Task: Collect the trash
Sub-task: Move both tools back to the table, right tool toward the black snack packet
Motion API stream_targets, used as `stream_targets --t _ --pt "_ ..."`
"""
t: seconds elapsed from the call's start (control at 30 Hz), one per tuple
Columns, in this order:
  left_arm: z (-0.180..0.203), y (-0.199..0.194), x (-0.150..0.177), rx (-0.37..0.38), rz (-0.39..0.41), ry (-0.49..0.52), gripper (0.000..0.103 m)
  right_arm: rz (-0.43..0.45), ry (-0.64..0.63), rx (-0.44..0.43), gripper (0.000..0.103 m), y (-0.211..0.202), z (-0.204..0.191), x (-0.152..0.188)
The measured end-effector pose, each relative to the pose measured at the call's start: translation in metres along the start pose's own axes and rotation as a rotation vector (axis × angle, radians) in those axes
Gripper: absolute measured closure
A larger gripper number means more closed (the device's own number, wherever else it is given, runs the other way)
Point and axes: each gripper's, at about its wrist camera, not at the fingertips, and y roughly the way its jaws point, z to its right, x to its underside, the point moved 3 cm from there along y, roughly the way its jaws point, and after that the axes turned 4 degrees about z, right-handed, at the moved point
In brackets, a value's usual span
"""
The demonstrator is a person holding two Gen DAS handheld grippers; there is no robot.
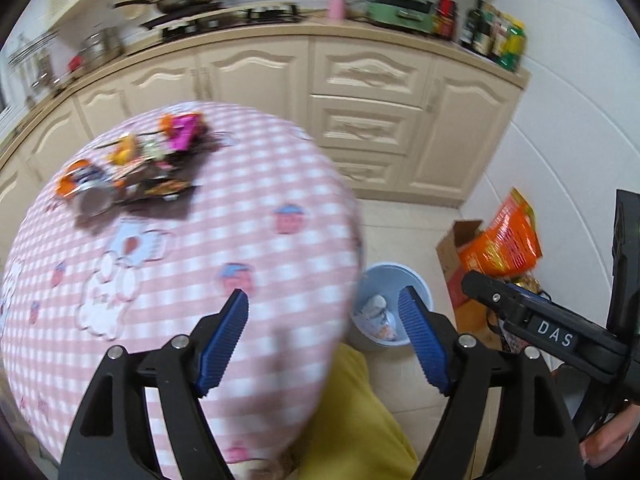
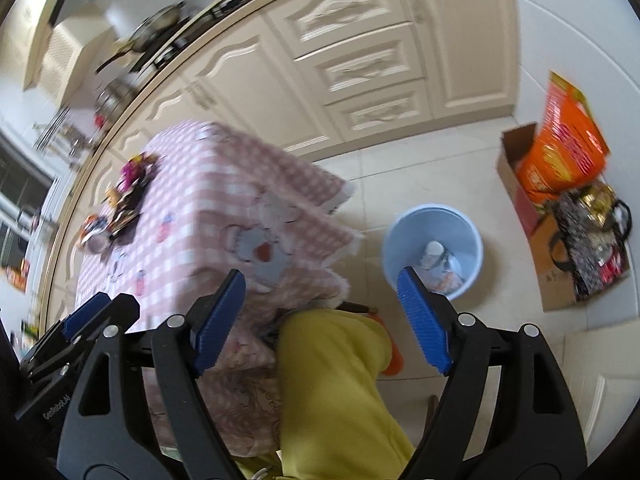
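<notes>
A heap of trash point(image 1: 132, 168) — crumpled wrappers, a can, a pink packet — lies on the far left part of a table with a pink checked cloth point(image 1: 224, 240); the same trash point(image 2: 120, 204) shows small in the right wrist view. A pale blue bin point(image 2: 434, 248) stands on the floor right of the table, with a few discarded items inside; the bin point(image 1: 394, 304) also shows past the table edge. My left gripper point(image 1: 324, 344) hangs open above the table's near right edge, nothing between its blue pads. My right gripper point(image 2: 322, 320) is open too, empty, above the table corner and a yellow trouser leg.
Cream kitchen cabinets point(image 1: 360, 92) run along the back, with a stove, pans and bottles on the counter. A cardboard box with orange bags point(image 2: 560, 168) and a dark patterned bag point(image 2: 592, 248) sit by the right wall. A person's yellow-clad leg point(image 2: 340, 392) is below both grippers.
</notes>
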Motion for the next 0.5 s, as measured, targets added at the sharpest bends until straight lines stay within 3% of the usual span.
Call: stream_targets --t 0.5 --pt "-0.145 -0.017 0.006 -0.150 0.027 -0.275 0.026 -0.062 -0.340 -0.129 0.022 0.045 -0.156 -0.006"
